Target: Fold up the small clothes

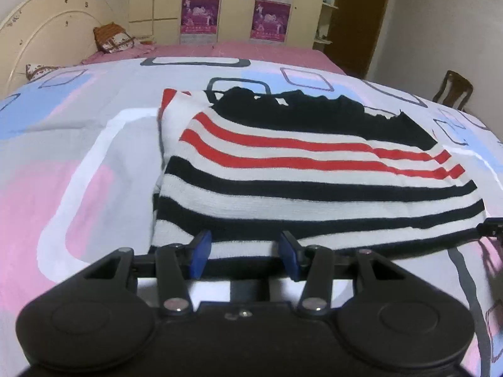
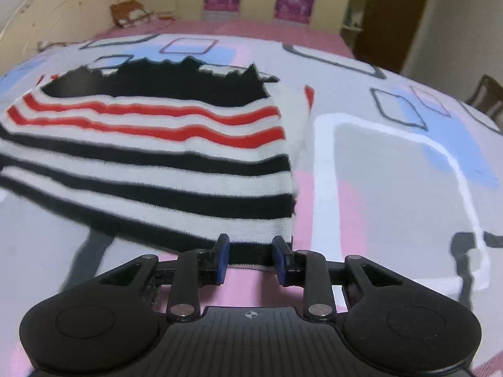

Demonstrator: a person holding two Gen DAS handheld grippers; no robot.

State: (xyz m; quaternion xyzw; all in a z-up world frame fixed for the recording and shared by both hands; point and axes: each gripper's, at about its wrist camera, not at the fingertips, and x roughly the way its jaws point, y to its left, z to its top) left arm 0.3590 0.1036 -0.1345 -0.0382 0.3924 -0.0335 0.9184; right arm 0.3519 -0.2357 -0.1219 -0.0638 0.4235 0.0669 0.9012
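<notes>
A knitted top (image 1: 314,188) with black, white and red stripes and a black upper part lies flat on the bed; it shows in the right wrist view too (image 2: 157,163). My left gripper (image 1: 245,243) is at the near hem close to its left corner. The blue pads (image 1: 201,251) stand well apart, with the hem lying between them. My right gripper (image 2: 250,246) is at the same hem by the right corner. Its jaws are narrower, the black hem band runs between them, and no pinch shows. A dark tip of the right gripper (image 1: 492,228) shows at the left view's right edge.
The bed cover (image 1: 78,163) is printed in pink, blue, grey and white shapes, with pink sheet (image 1: 267,51) beyond. A headboard (image 1: 41,31) and pillows (image 1: 113,37) are far left. Wardrobes with purple posters (image 1: 270,20) line the back wall; a wooden chair (image 1: 452,89) stands right.
</notes>
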